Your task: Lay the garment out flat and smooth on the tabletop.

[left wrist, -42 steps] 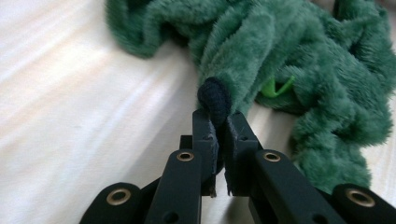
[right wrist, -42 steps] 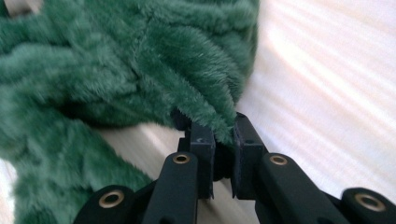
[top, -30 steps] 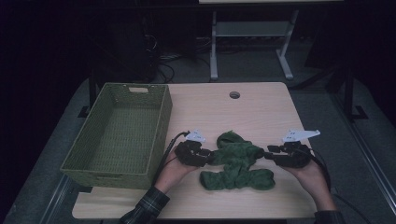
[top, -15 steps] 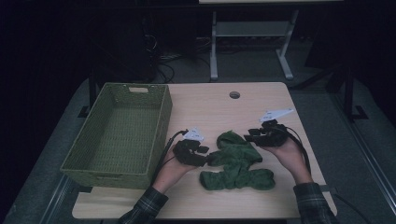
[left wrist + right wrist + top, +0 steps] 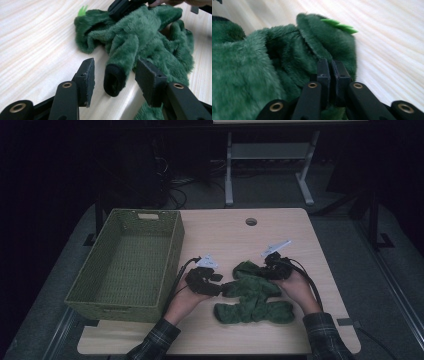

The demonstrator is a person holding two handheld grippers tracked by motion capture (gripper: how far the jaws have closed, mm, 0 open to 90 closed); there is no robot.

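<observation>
Crumpled green plush garment [image 5: 252, 295], lime spikes, lying on table near front edge

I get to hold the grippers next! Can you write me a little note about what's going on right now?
Left gripper: open, jaws just opened wider, the sleeve's dark cuff between them, not pinched.
Right gripper: just closed on the fuzzy dark green plush garment near its bright green spikes.
Garment: crumpled on the light wooden table, beside the green woven basket.
Done: right grip.
Left: probably regrip the sleeve, then move the garment.
</observation>
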